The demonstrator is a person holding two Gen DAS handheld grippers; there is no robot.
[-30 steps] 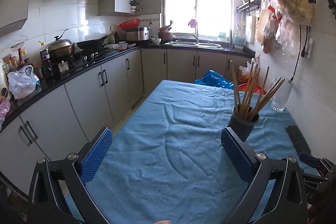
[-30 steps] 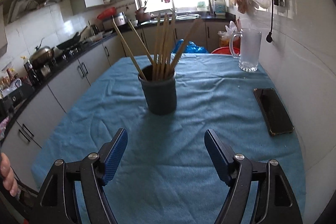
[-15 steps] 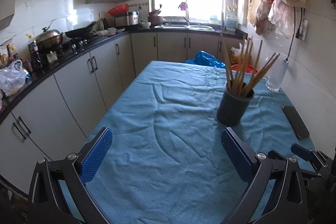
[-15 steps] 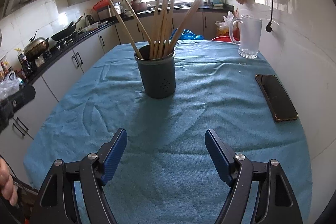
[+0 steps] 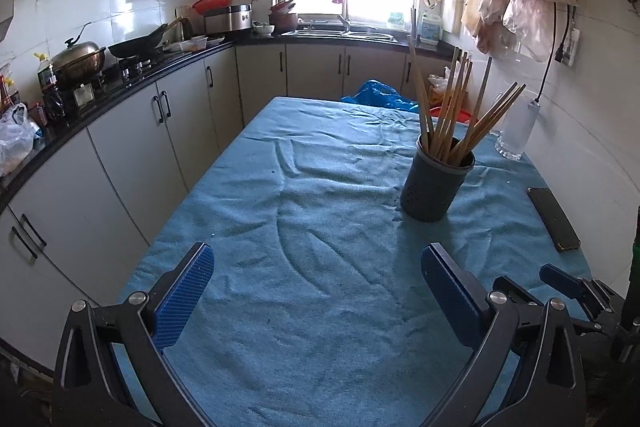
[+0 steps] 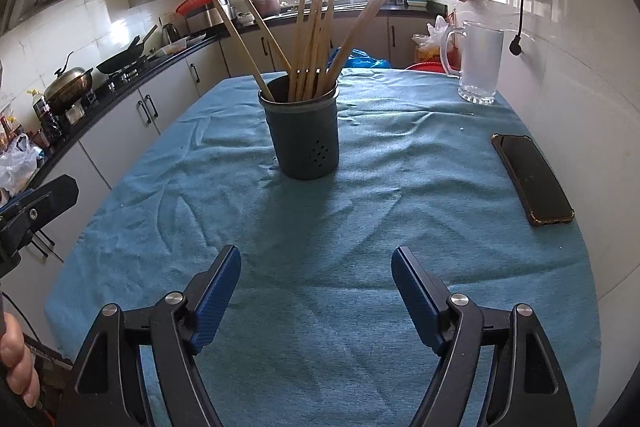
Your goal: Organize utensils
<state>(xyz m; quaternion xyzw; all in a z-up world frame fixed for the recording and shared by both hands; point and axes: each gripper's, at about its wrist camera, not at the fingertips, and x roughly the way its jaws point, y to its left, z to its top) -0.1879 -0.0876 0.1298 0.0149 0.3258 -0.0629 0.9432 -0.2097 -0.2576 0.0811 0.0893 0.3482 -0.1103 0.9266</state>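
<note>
Right wrist view: the cup (image 6: 305, 135) stands straight ahead of the right gripper (image 6: 316, 291), chopsticks (image 6: 316, 39) pointing up.
Left gripper (image 5: 318, 291): cup up and to its right.
Claws: both spread wide, holding nothing.
Nearer: right gripper, I think.
</note>
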